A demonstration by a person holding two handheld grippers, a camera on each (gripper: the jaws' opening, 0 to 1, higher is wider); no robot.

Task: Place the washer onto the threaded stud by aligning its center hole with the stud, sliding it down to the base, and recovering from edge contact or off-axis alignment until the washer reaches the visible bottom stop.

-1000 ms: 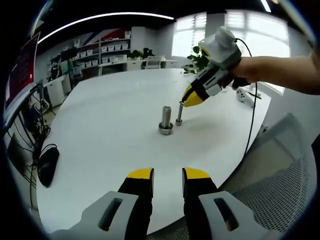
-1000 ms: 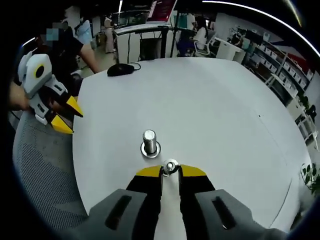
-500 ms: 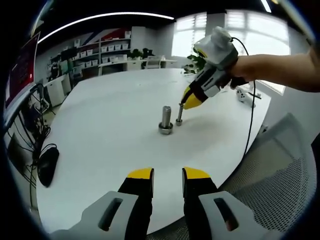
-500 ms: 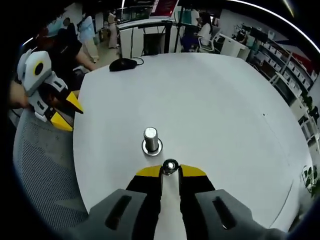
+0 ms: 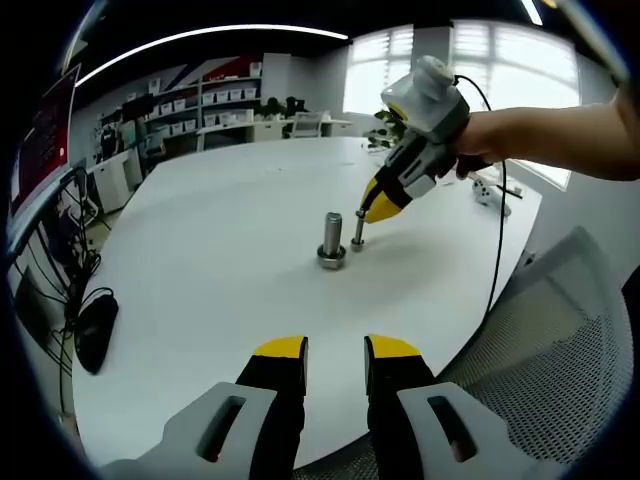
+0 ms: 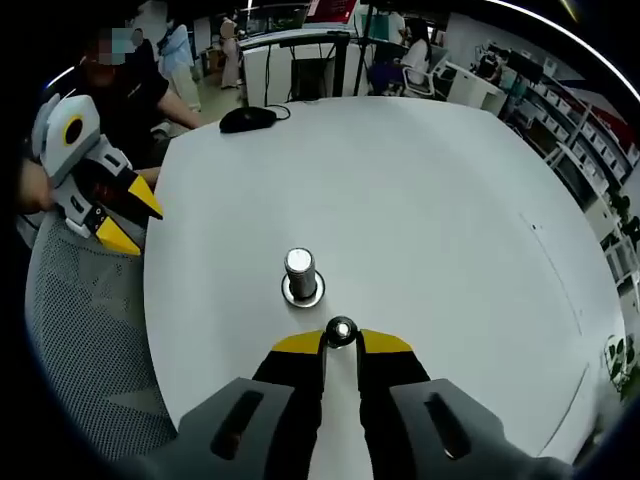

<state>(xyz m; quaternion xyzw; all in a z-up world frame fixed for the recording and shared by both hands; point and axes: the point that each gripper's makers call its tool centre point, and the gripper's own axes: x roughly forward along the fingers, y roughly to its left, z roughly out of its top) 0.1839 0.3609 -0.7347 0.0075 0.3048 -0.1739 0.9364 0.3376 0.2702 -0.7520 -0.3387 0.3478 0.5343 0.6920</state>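
My right tongs (image 6: pixel 341 345) pinch the slim upright stud (image 6: pixel 341 331) to steady it just right of the thick bolt (image 6: pixel 300 274), while my left tongs (image 5: pixel 335 352) hang spread, holding nothing, near the bench (image 5: pixel 200 260) edge.

I lifted my right gripper (image 5: pixel 372 207) a bit with the small bolt (image 6: pixel 341 331) and tipped it more toward the stud (image 6: pixel 300 274).

Two studs (image 5: pixel 332 238) (image 5: pixel 358 228), one mouse (image 5: pixel 95 331), two tools (image 5: pixel 335 350) (image 5: pixel 380 205).
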